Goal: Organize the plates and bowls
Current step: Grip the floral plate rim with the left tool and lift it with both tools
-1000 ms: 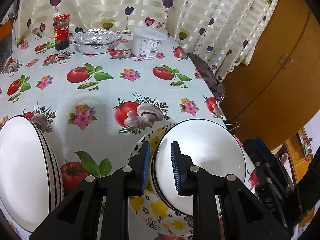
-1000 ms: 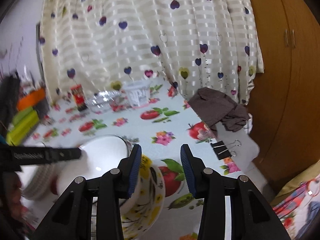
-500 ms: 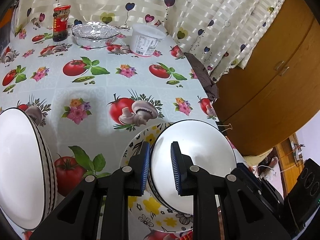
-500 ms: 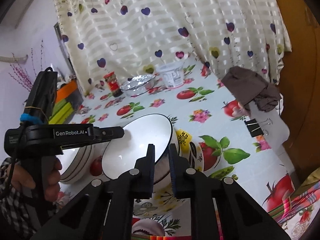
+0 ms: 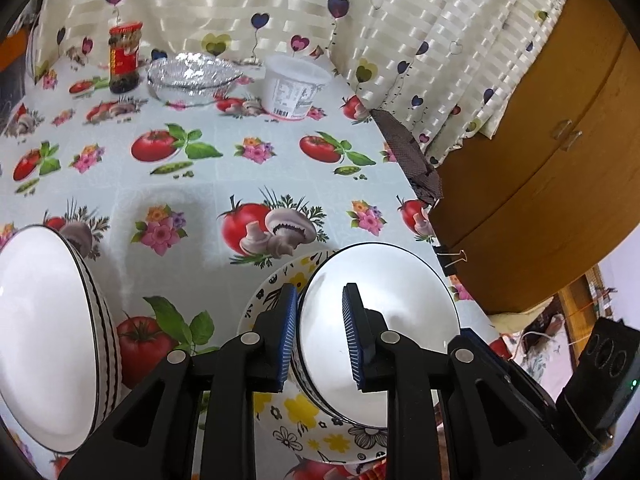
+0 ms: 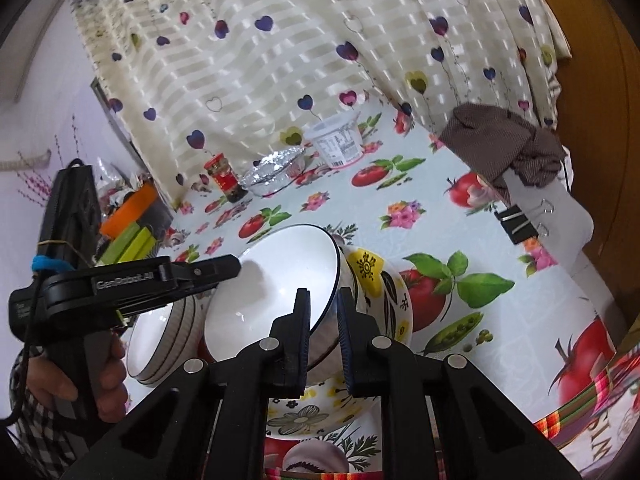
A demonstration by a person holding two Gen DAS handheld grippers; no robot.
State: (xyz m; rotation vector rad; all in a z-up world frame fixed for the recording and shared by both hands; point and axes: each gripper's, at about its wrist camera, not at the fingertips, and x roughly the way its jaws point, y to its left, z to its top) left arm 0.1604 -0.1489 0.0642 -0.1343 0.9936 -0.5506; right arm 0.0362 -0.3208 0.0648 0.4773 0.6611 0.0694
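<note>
White bowl [image 6: 280, 280], thin dark rim, tilted on floral plate [image 6: 384, 280]

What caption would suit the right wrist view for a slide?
Both grippers, right and left, grip opposite rims of a tilted white bowl above a floral plate.

Both wrist cameras look steeply down along their jaws, close over the bench [image 5: 208, 184], sharing one white bowl [image 5: 384, 320] [image 6: 280, 276].
</note>
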